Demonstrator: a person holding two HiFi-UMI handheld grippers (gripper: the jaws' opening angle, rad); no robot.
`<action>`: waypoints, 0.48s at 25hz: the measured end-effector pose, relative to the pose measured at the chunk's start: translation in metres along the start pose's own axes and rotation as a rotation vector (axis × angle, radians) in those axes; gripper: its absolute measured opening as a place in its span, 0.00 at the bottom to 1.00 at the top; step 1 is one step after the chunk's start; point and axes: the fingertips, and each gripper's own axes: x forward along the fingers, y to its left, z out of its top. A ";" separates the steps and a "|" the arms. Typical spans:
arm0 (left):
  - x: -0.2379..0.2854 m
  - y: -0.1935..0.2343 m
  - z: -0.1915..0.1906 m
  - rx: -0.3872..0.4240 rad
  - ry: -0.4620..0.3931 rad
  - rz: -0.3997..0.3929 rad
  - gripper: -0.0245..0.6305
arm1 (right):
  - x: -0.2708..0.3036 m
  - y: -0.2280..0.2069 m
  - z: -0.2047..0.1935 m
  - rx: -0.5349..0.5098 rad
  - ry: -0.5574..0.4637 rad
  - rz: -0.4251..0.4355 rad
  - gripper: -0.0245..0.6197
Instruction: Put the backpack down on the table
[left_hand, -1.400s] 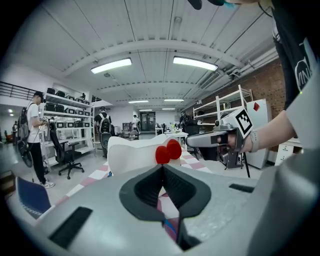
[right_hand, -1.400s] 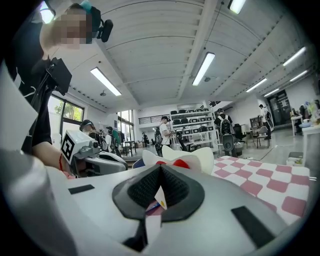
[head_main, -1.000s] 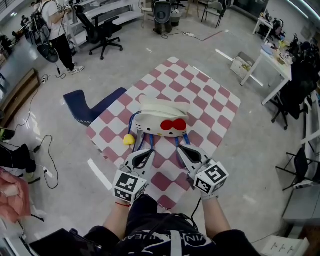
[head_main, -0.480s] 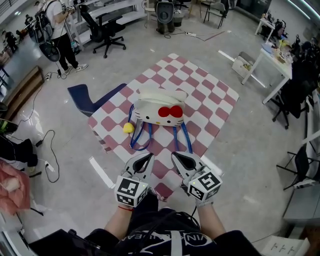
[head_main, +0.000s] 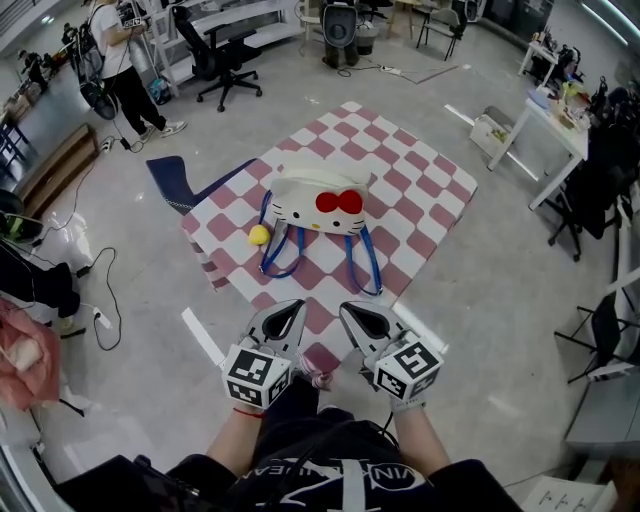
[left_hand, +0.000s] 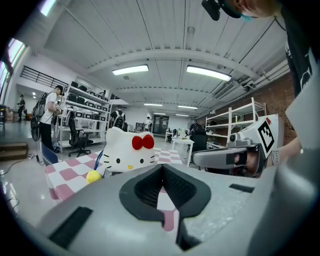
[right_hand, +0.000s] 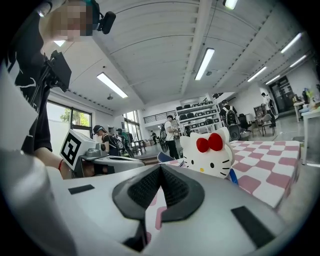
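Note:
The white cat-face backpack (head_main: 320, 205) with a red bow rests on the table's pink-and-white checkered cloth (head_main: 405, 170). Its blue straps (head_main: 366, 262) trail toward me, and a yellow ball (head_main: 259, 235) hangs at its left. Both grippers hover at the table's near edge, apart from the straps. My left gripper (head_main: 292, 308) is shut with nothing in it, and so is my right gripper (head_main: 350, 310). In the left gripper view the backpack (left_hand: 127, 152) stands beyond the shut left gripper (left_hand: 162, 166). The right gripper view shows the backpack (right_hand: 207, 150) past the shut right gripper (right_hand: 161, 167).
A dark blue chair (head_main: 175, 180) stands against the table's far left side. A person (head_main: 120, 60) and an office chair (head_main: 215, 60) are at the back left. A white desk (head_main: 550, 125) stands at the right. Cables (head_main: 95, 300) lie on the floor at the left.
Both grippers have drawn back toward me from the strap ends to the table's near edge. The straps now lie loose on the cloth. The backpack stays put.

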 end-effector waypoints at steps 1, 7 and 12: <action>-0.002 -0.002 0.000 0.001 -0.001 0.003 0.05 | -0.002 0.002 0.000 0.000 -0.002 0.005 0.04; -0.010 -0.019 0.001 0.018 -0.006 0.011 0.05 | -0.016 0.012 0.000 0.007 -0.014 0.031 0.04; -0.015 -0.027 0.001 0.026 -0.008 0.023 0.05 | -0.026 0.015 -0.001 0.016 -0.027 0.047 0.04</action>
